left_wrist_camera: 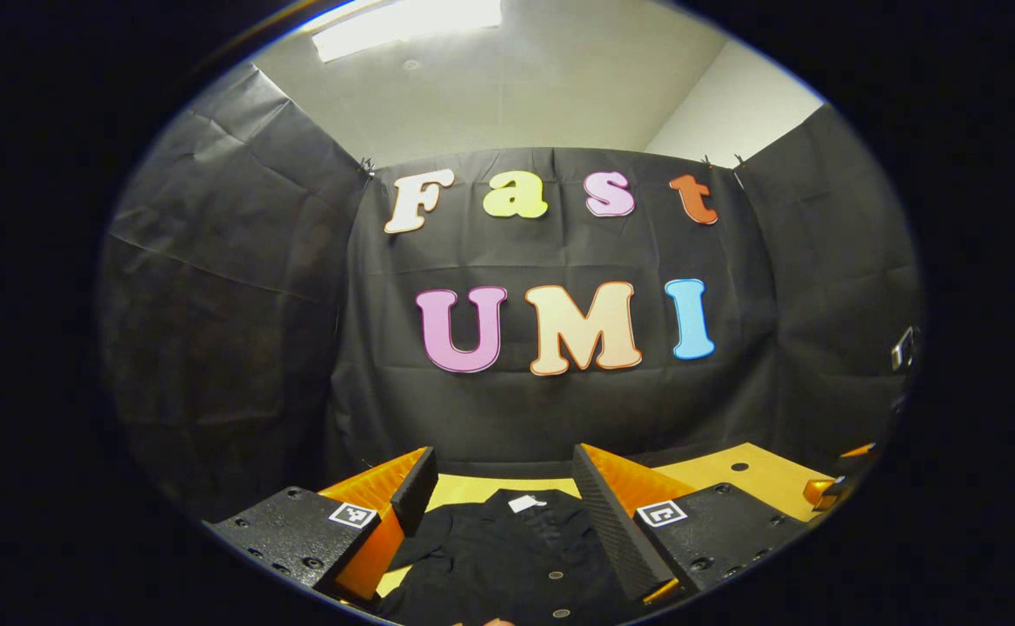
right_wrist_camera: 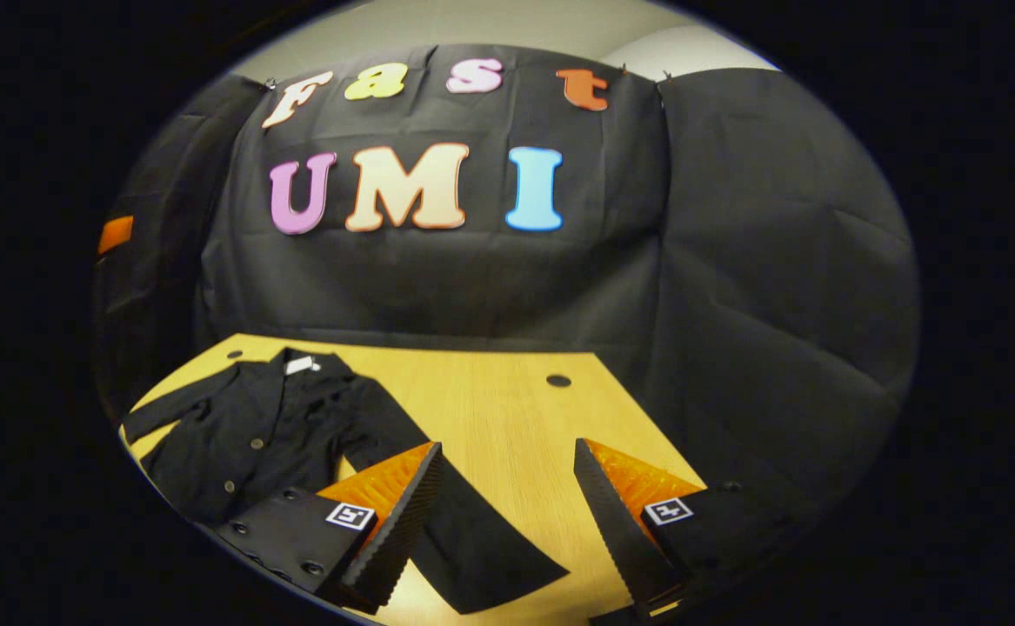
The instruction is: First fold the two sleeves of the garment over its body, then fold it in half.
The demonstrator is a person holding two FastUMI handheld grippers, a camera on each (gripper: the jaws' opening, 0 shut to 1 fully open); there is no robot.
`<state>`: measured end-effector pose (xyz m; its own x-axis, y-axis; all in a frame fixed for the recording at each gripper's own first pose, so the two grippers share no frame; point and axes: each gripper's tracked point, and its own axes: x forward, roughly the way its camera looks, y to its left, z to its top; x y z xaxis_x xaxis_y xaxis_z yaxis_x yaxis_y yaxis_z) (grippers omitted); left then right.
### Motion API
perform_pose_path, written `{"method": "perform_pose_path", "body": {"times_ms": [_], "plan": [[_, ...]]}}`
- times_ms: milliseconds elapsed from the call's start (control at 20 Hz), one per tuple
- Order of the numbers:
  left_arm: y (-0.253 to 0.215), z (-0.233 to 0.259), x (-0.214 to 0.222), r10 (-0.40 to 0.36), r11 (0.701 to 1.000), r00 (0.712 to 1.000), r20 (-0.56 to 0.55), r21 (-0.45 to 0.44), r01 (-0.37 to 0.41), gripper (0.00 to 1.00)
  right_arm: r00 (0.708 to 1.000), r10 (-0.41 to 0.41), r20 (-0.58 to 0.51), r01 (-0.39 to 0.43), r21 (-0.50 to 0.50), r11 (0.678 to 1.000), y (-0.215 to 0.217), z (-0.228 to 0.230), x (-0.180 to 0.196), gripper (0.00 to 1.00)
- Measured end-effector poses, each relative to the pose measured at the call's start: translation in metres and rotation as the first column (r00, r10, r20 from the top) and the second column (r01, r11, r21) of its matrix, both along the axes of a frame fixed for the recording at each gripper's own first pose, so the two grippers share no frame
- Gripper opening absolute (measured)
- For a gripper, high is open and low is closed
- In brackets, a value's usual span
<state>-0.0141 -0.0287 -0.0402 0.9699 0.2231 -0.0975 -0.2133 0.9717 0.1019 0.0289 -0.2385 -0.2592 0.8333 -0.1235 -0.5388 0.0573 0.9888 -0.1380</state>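
Observation:
A black button-front garment (right_wrist_camera: 263,435) lies flat on the wooden table (right_wrist_camera: 490,409), its collar with a white label (right_wrist_camera: 301,365) toward the back wall. One sleeve (right_wrist_camera: 481,543) stretches out to the near right and passes under my right gripper's left finger (right_wrist_camera: 398,513). The other sleeve (right_wrist_camera: 172,404) angles out to the left. My right gripper (right_wrist_camera: 507,513) hovers open above the table, right of the garment's body. My left gripper (left_wrist_camera: 503,474) is open too, held over the garment (left_wrist_camera: 516,556), with the collar label (left_wrist_camera: 525,502) between its fingers.
The black cloth wall stands close behind the table's far edge. Two small holes (right_wrist_camera: 557,380) (right_wrist_camera: 235,354) mark the tabletop near the back. Bare wood spreads right of the garment. Orange parts of the other gripper (left_wrist_camera: 824,491) show at the right edge of the left gripper view.

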Motion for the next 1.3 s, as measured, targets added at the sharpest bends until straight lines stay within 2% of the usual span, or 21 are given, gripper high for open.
{"method": "perform_pose_path", "body": {"times_ms": [250,450,650,800,850,900,950,1000,1100,1150,1200,1250,1300], "plan": [[-0.016,-0.012,0.004,-0.001,1.000,0.999,-0.043,-0.008,0.001,0.92,0.986,-0.008,-0.164,0.010,0.016,1.000,-0.025,-0.064,-0.021,0.96],[-0.024,-0.014,0.005,0.004,1.000,0.999,-0.050,0.006,-0.003,0.92,0.951,-0.007,-0.310,0.019,0.035,0.999,-0.035,-0.109,-0.042,0.94],[-0.029,-0.013,0.007,0.000,1.000,0.999,-0.055,0.030,0.001,0.92,0.927,-0.008,-0.375,0.039,0.076,0.996,-0.039,-0.138,-0.063,0.97],[-0.026,-0.012,0.008,-0.004,0.999,0.998,-0.056,0.040,0.007,0.94,0.906,0.010,-0.422,0.030,0.088,0.996,-0.037,-0.155,-0.070,0.95],[-0.025,-0.012,0.008,-0.002,0.999,0.998,-0.057,0.040,0.005,0.94,0.897,0.015,-0.441,0.025,0.084,0.996,-0.038,-0.158,-0.073,0.92],[-0.022,-0.013,0.008,-0.001,0.999,0.998,-0.057,0.040,0.003,0.96,0.903,0.015,-0.429,0.025,0.088,0.996,-0.036,-0.156,-0.069,0.88],[-0.018,-0.012,0.009,0.004,0.999,0.998,-0.058,0.042,-0.002,0.92,0.902,0.020,-0.432,0.021,0.091,0.996,-0.036,-0.158,-0.070,0.88],[-0.015,-0.013,0.008,0.005,0.999,0.998,-0.058,0.041,-0.003,0.92,0.906,0.023,-0.423,0.018,0.094,0.995,-0.038,-0.158,-0.070,0.74],[-0.008,-0.014,0.009,0.000,0.999,0.998,-0.057,0.041,0.002,0.92,0.911,-0.002,-0.413,0.045,0.094,0.995,-0.039,-0.160,-0.067,0.34],[-0.004,-0.013,0.009,-0.002,0.999,0.999,-0.052,0.042,0.004,0.96,0.908,-0.014,-0.419,0.061,0.098,0.993,-0.039,-0.161,-0.065,0.14],[0.004,-0.011,0.010,-0.001,0.999,0.999,-0.045,0.044,0.003,0.96,0.902,-0.032,-0.430,0.083,0.099,0.992,-0.038,-0.158,-0.068,0.08],[0.012,-0.009,0.010,0.005,0.999,0.999,-0.038,0.047,-0.003,0.92,0.904,-0.055,-0.424,0.123,0.135,0.983,-0.033,-0.152,-0.066,0.08],[0.020,-0.009,0.009,0.015,0.999,0.999,-0.036,0.050,-0.013,0.92,0.916,-0.065,-0.396,0.147,0.180,0.973,-0.027,-0.143,-0.058,0.04]]}}
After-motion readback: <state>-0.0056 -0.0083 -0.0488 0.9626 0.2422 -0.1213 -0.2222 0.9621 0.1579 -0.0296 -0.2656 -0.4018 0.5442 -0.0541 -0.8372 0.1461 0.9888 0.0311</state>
